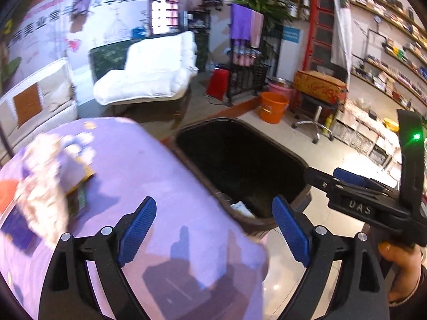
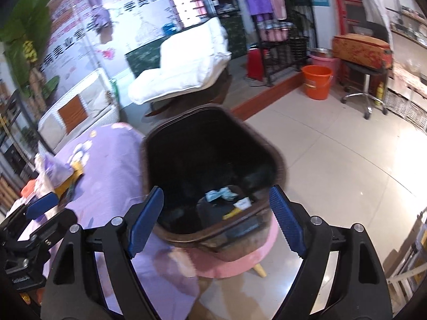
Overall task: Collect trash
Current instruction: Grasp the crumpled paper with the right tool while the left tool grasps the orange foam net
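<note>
- Trash bin (image 2: 213, 160) first: dark, open-topped, perched on a pink stool (image 2: 234, 261) right up against the lavender-covered bench (image 1: 165, 176).
- Down in the bin the right wrist view shows a crumpled pale-blue wrapper (image 2: 221, 194), a white scrap with a yellow strip (image 2: 240, 205) and something dark beneath, so part of the job looks done.
- Left tool (image 1: 214, 226) is spread wide, blue pads well apart, nothing between them, hanging over the bench edge beside the bin's rim.
- Right tool (image 2: 217, 218) is spread wide too, and empty, poised straight over the bin mouth; a hand (image 1: 403, 269) shows gripping it in the left view.
- Neither tool carries anything, so I'd call this the gap between one drop and the next pick.
- Plenty left, by the look of it: on the far left of the bench lies a blurred heap with a whitish crumpled wad (image 1: 42, 184), a yellow-and-green packet (image 1: 80, 184), something orange (image 1: 8, 194) and a dark blue flat piece (image 1: 16, 229).
- Motion blur hides exactly what each piece is and how many there are.
- My read: roughly partway through, some scraps binned, and the heap on the bench waiting, nearer the left tool.
</note>
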A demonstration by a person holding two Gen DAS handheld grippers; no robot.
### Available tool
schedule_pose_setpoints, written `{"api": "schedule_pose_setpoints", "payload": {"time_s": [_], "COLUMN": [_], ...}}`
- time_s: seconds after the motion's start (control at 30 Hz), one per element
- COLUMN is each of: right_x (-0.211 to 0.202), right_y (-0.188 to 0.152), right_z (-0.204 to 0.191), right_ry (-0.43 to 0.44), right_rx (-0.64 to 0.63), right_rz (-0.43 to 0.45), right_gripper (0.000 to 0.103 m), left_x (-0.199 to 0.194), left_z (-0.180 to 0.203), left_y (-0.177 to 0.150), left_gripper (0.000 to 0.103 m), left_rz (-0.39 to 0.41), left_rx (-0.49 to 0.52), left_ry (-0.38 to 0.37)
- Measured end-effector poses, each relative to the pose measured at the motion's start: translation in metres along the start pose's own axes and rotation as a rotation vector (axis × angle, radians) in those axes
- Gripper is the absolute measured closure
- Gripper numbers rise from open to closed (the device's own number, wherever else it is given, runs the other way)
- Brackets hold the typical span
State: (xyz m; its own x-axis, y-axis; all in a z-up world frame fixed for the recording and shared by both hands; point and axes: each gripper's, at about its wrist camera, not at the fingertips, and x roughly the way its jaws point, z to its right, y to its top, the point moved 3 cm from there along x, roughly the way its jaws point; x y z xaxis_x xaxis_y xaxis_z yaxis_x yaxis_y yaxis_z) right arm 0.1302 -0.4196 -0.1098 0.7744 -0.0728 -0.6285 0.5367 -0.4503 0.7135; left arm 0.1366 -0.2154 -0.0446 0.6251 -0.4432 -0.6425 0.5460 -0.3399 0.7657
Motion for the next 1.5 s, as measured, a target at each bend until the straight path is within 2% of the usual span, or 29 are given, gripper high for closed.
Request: {"api": "schedule_pose_setpoints", "payload": {"time_s": [0.23,0.5,0.73,0.87,1.0,1.07,1.2,1.3,1.4,1.43,1.5], "right_x": [0.008,0.018,0.034,0.048,0.066,0.076,0.091,0.098,0.097,0.097,0.093], "right_y": [-0.008,-0.019,-0.027,-0.039,-0.05,-0.054,-0.059,-0.061,-0.059,-0.06,-0.059], "right_z": [-0.06,-0.158,-0.24,-0.276,-0.299,-0.307,-0.322,-0.329,-0.328,-0.328,-0.326], "right_ry": [0.141,0.346,0.478,0.53,0.533,0.54,0.513,0.508,0.516,0.517,0.523], "right_rx": [-0.096,-0.253,-0.365,-0.41,-0.424,-0.418,-0.425,-0.424,-0.423,-0.425,-0.43], "right_rz": [-0.048,-0.112,-0.188,-0.265,-0.344,-0.382,-0.411,-0.422,-0.419,-0.415,-0.403], "right_gripper": [0.022,0.022,0.022,0.03,0.04,0.042,0.047,0.064,0.076,0.083,0.086], "left_x": [-0.03,-0.065,-0.09,-0.101,-0.107,-0.108,-0.109,-0.109,-0.108,-0.107,-0.1], "left_z": [-0.047,-0.108,-0.166,-0.187,-0.204,-0.214,-0.226,-0.238,-0.252,-0.258,-0.265], "left_y": [-0.02,-0.037,-0.055,-0.072,-0.084,-0.088,-0.092,-0.088,-0.076,-0.069,-0.059], "left_gripper": [0.015,0.015,0.015,0.015,0.015,0.015,0.015,0.015,0.015,0.015,0.015], "left_rz": [0.031,0.055,0.067,0.062,0.061,0.059,0.056,0.062,0.073,0.076,0.073], "left_rx": [-0.08,-0.173,-0.308,-0.345,-0.385,-0.398,-0.419,-0.438,-0.459,-0.462,-0.458], "left_ry": [0.137,0.282,0.36,0.394,0.39,0.386,0.373,0.353,0.321,0.309,0.299]}}
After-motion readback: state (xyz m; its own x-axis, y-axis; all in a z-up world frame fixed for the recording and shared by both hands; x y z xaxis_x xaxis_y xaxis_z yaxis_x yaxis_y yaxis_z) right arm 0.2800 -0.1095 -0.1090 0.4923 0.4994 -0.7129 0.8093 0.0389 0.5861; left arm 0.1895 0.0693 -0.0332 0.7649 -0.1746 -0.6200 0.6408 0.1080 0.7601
